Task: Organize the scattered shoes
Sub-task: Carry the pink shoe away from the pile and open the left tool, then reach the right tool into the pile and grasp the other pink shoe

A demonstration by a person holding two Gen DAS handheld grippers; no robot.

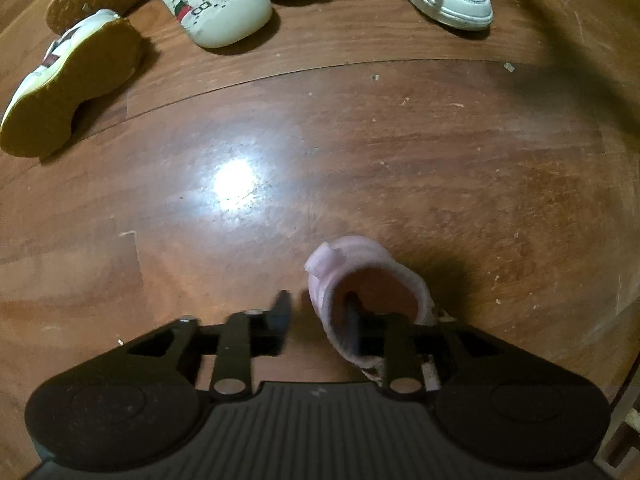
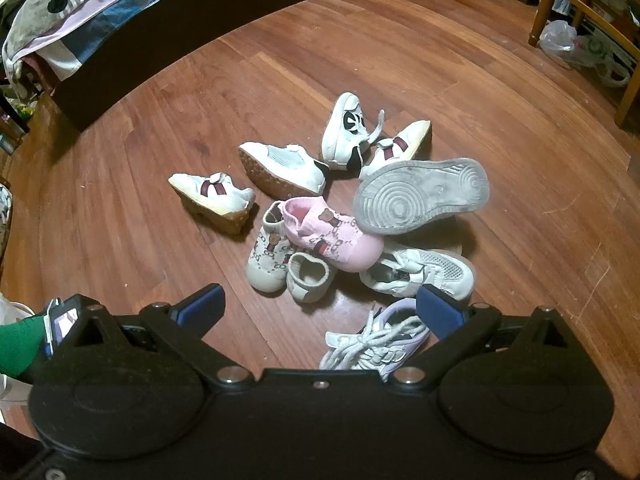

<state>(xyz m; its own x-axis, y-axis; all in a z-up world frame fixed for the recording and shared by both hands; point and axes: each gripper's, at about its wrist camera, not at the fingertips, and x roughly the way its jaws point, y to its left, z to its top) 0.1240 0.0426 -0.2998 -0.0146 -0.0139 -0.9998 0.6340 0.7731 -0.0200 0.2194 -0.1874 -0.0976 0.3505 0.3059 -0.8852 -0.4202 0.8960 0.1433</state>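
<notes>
Cream sock shoe repeats interlocked letters (brand unreadable); tools apart.

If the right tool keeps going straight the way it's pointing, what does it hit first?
Most likely the lavender laced sneaker, which already lies low between the open fingers of the right tool. Just beyond it sit the cream sock shoe and the pink sock shoe. Depth is hard to judge here.

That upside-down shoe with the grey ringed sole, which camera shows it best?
The right wrist view: the grey sole faces the camera whole, resting on top of the shoe pile. The left wrist view does not show it at all.
</notes>
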